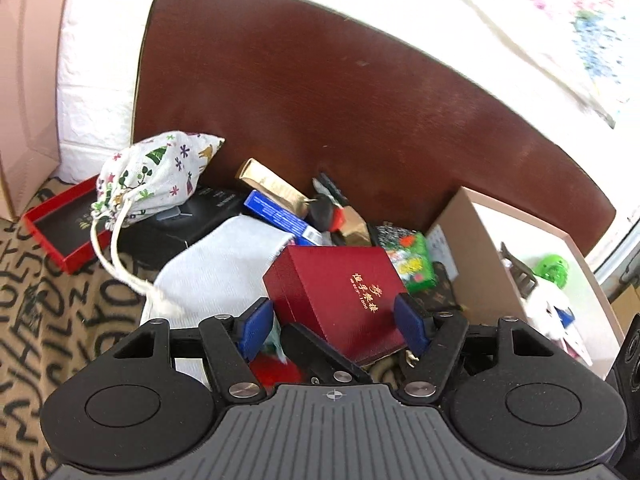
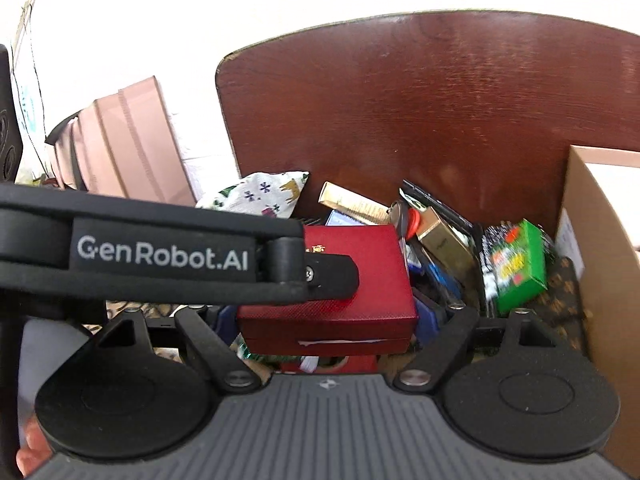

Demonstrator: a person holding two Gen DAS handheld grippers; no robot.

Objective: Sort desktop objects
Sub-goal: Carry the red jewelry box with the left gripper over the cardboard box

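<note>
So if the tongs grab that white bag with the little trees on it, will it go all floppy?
Probably. The printed cloth bag looks soft and slumps over the things under it, so it would likely sag. Its loose drawstring trails off and may dangle or snag. It looks plump, so something is inside; its weight can't be judged.

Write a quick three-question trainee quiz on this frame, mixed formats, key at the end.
1. True or false: the dark red box sits between the blue pads of the left gripper.
2. Multiple choice: the printed drawstring pouch rests on A) a black case, B) the green packet, C) the pink box.
3. Fill in: the open red tray is at the pile's ___ edge in the left wrist view.

Key: 1 true, though contact is unclear. 2 A, the black case. 3 left.
</note>
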